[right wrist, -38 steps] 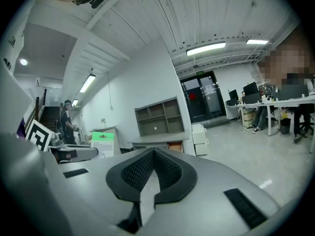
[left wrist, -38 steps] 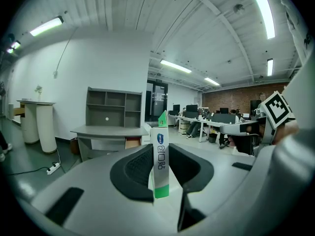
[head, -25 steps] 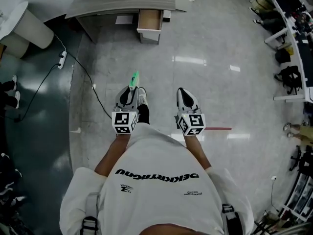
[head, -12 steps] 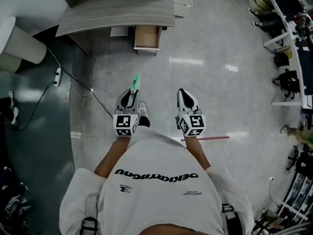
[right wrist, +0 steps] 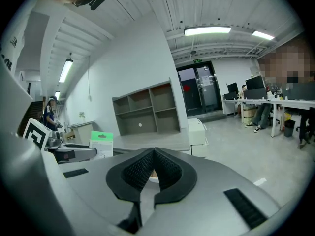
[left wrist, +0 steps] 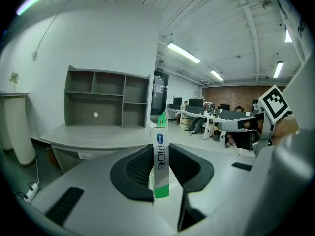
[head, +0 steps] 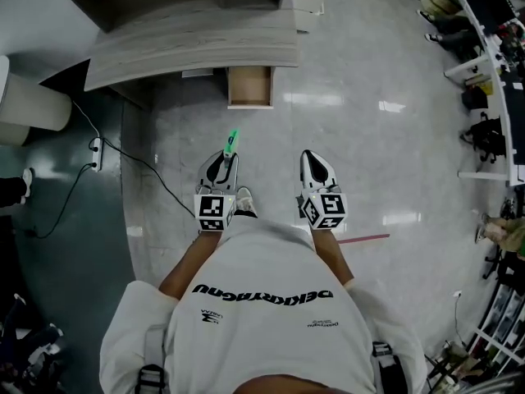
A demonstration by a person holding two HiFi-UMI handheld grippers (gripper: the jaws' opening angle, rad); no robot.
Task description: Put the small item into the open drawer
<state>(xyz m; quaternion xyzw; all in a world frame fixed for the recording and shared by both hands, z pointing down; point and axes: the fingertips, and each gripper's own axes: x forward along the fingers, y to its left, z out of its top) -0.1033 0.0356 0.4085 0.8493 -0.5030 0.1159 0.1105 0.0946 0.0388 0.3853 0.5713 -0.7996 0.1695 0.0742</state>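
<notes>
Head view: I see the left gripper [head: 224, 159] just left of centre, held out over the glossy grey floor [head: 369, 154]. Its jaws are clamped on a slim white and green box [head: 231, 141] whose green end pokes up past the fingertips. In the left gripper view the box stands upright between the two dark pads, and both press on its flat sides.

The right gripper [head: 312, 159] sits level with it, just right of centre. In its own view the pads meet at the tips with nothing between them.

The open drawer [head: 250, 87] is at the upper centre of the frame, pulled out from under the edge of a curved grey desk [head: 189, 43]. Its inside looks like bare wood. The box is well apart from the drawer, lower in the frame and a little left of it.

A black cable runs to a power strip [head: 97, 148] at the left edge. A red strip [head: 365, 238] lies on the floor at the lower right.
</notes>
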